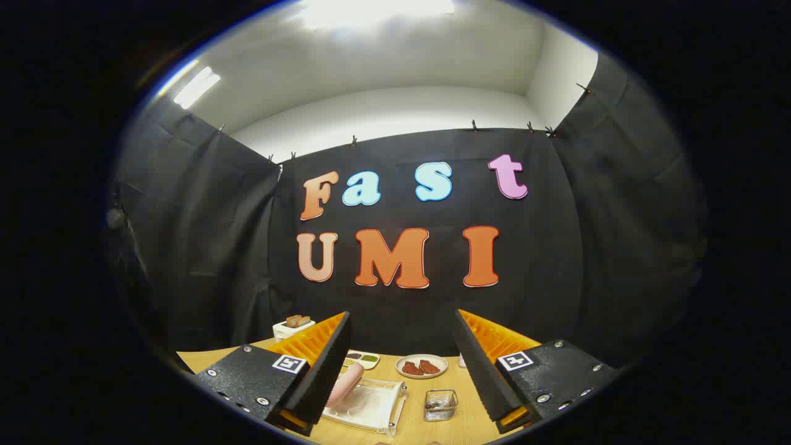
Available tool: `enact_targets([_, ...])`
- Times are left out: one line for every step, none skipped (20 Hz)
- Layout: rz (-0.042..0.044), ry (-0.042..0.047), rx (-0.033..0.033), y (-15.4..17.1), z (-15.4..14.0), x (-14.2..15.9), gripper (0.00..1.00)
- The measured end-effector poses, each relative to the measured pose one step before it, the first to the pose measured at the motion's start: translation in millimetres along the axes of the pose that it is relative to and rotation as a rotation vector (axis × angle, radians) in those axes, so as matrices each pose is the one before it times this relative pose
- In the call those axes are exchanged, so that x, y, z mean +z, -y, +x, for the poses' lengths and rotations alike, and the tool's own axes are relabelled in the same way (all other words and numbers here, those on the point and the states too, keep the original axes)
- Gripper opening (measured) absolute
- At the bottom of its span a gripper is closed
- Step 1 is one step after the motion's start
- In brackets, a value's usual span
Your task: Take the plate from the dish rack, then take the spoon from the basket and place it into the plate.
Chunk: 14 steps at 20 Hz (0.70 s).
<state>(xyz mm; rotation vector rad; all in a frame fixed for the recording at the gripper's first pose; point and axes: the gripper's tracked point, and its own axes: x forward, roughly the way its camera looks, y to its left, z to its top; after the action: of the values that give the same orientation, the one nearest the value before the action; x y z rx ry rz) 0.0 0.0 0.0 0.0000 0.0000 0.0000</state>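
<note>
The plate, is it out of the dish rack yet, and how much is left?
Nothing looks done. The pink plate stands in the dish rack, between the open gripper fingers, which hold nothing. Left: lift the plate out, then move the spoon from the wire basket into it.

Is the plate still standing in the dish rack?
Yes: the plate stands on edge in the dish rack; the hand-held gripper is open, holding nothing.

The hand-held gripper (pixel 401 361) hangs level, fingers spread wide, gripping nothing.
</note>
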Motion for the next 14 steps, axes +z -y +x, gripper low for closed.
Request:
enact_targets([-0.00695,-0.00759,-0.01686,3.24,-4.18,0.33,0.97])
enact_targets([-0.00668,0.00682,-0.00557,0.69,-4.22,5.92,0.97])
enact_targets([-0.00115,0.0121,0.00244,-4.06,-4.07,7.85,0.97])
enact_targets([0.00391,0.00743,0.00294,-2.6,-4.83,5.52,0.97])
enact_targets([0.00748,-0.00301,0.00219,-1.28,-3.53,-0.01,0.97])
enact_targets([0.01314,-0.00825,0.00418,-1.7,-3.0,-0.6,0.97])
enact_targets([0.01629,-0.01313,0.00901,-4.49,-3.01,-1.45,0.97])
enact_targets([0.01739,-0.01457,0.01547,-4.81,-3.36,-1.97,0.97])
enact_targets([0.01992,-0.00902,0.01685,-5.87,-1.79,-0.26,0.97])
enact_targets([0.01898,-0.00442,0.0198,-6.17,-1.22,-0.03,0.97])
enact_targets([0.01129,-0.00108,0.01308,-5.41,0.11,-0.27,0.96])
enact_targets([0.0023,-0.00219,0.01083,-4.42,1.43,-2.12,0.97])
enact_targets([-0.00549,-0.00183,0.00613,-4.71,1.7,-1.9,0.96])
enact_targets([-0.00871,-0.00359,0.00065,-3.45,0.9,-3.21,0.97])
